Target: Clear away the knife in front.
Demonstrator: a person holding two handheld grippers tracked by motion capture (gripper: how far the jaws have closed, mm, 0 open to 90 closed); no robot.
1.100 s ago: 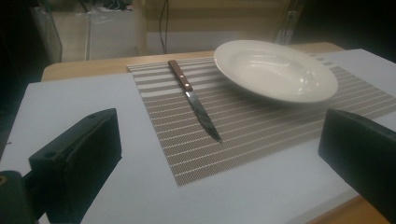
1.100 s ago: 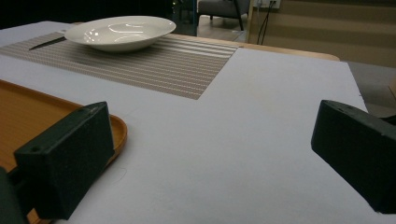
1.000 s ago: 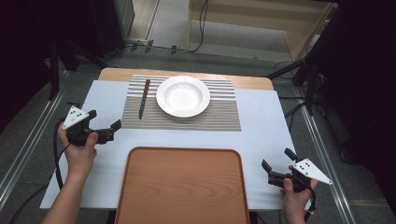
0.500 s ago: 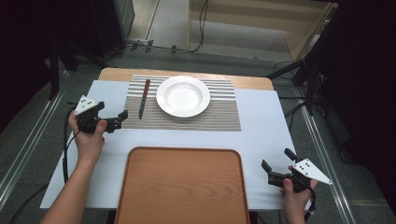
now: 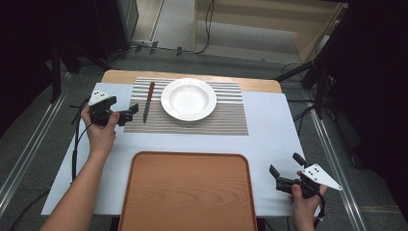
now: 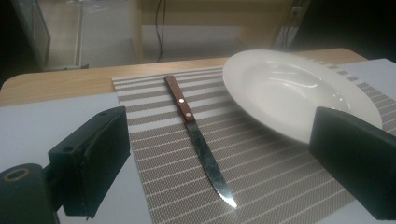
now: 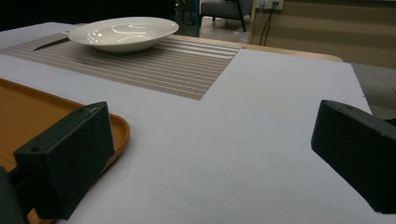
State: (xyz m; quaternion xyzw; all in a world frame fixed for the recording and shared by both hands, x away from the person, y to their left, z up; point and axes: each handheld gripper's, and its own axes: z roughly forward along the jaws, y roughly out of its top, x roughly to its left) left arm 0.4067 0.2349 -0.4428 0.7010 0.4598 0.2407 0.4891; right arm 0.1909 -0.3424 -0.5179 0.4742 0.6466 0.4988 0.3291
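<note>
A: Obstacles on the table (image 5: 269, 139)?
B: Striped placemat (image 5: 231, 120) at the far side, carrying a knife (image 5: 148, 100) with a white plate (image 5: 188, 99) just beside it; wooden tray (image 5: 187, 192) at the near edge.

A: Free room?
B: Bare strip between mat and tray; open surface right of both

High view: it looks down from above my side, facing forward over the whole table (image 5: 269, 120).
Left gripper view: low and close, it looks along my jaws at the knife (image 6: 198, 140) and plate (image 6: 299, 93).
Right gripper view: low by the tray (image 7: 28, 116), looking far across.
Shared: plate, striped mat (image 5: 226, 118).
</note>
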